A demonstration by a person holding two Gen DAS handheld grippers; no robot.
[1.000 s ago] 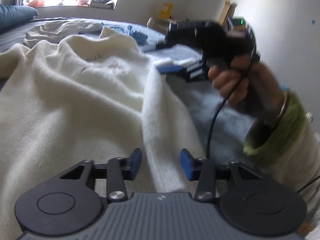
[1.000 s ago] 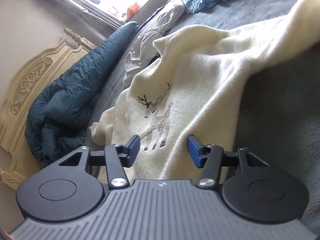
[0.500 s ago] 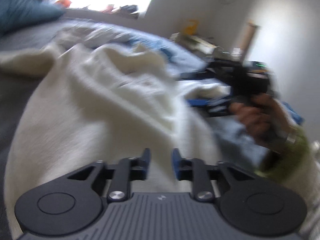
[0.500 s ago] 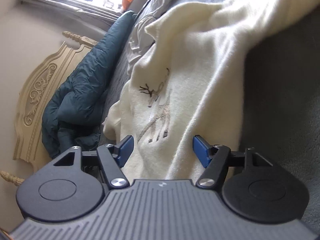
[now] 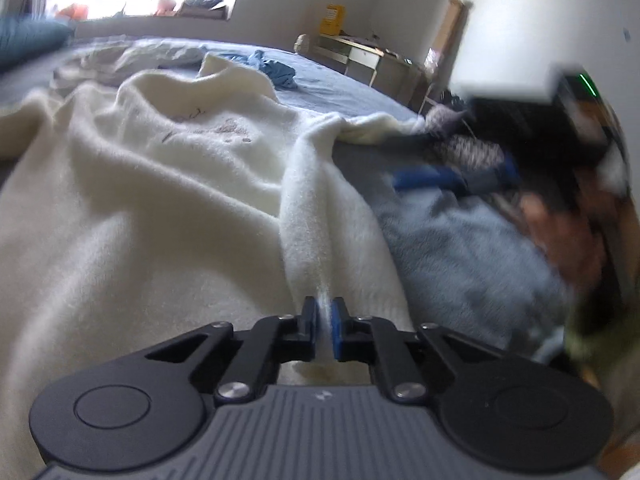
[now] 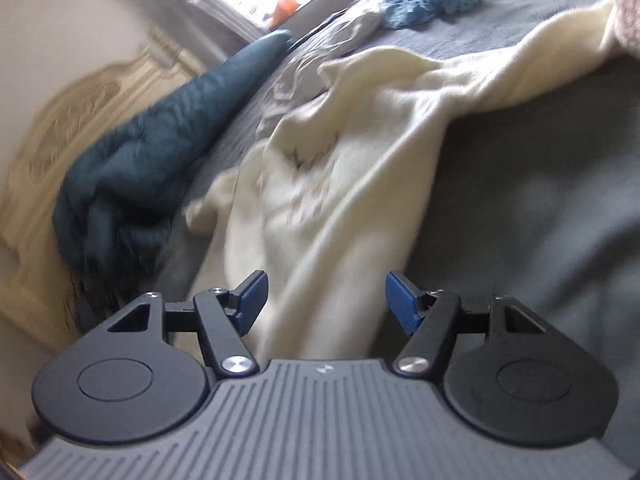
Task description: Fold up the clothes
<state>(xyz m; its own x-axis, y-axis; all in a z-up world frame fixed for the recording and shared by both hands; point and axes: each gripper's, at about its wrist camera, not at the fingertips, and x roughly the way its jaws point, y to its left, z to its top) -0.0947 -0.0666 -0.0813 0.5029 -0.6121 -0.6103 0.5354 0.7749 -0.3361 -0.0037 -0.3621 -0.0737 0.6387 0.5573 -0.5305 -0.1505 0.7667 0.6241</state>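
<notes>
While left gripper (image 5: 325, 312) jaws pinch the cream sweater (image 5: 160, 200); right gripper (image 6: 326, 300) jaws straddle it.

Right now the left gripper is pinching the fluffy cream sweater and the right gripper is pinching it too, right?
Not quite. The left gripper is shut on a fold of the fluffy cream sweater, as the left wrist view shows. The right gripper is not pinching it: in the right wrist view its blue pads stand wide apart, with the sweater lying between them unpressed.
</notes>
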